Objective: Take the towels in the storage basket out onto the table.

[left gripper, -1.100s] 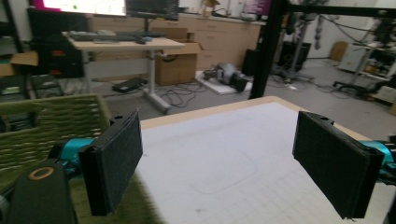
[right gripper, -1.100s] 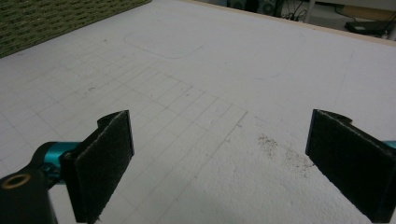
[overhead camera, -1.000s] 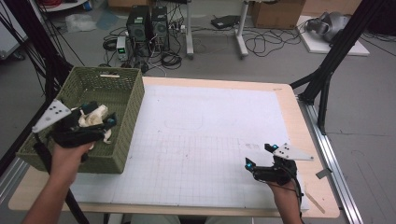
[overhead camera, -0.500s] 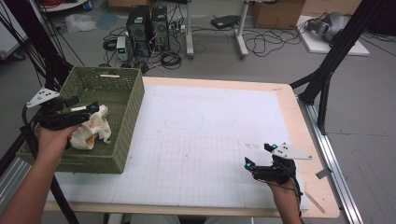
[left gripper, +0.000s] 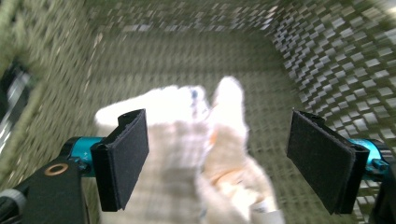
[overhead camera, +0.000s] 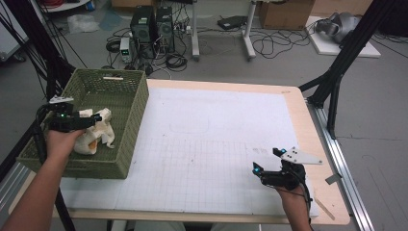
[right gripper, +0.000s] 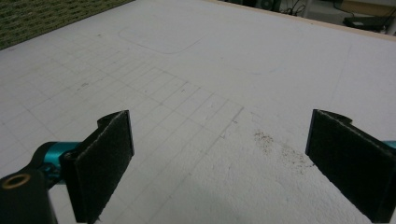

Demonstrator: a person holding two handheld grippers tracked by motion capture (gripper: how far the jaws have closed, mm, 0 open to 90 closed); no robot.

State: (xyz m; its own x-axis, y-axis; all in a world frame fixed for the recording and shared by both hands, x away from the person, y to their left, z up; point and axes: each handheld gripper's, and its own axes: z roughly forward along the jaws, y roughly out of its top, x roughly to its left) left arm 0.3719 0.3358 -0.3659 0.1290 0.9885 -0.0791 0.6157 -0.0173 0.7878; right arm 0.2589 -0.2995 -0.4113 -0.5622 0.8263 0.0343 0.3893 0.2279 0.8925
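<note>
Left gripper in basket, over plush toy

Your left gripper (left gripper: 217, 161), jaws spread yet just closing slightly, straddles the plush toy (left gripper: 205, 154) inside the green basket (overhead camera: 137, 103); right gripper (right gripper: 224, 163) rests spread at five o'clock.

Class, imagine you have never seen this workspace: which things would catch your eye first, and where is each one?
The green woven basket at the table's left edge stands out first, with a cream-coloured cloth bundle lying inside it. The left gripper reaches into the basket with its jaws wide on either side of the bundle, not pressing it. The right gripper sits open, low over the white gridded mat near the front right corner.
</note>
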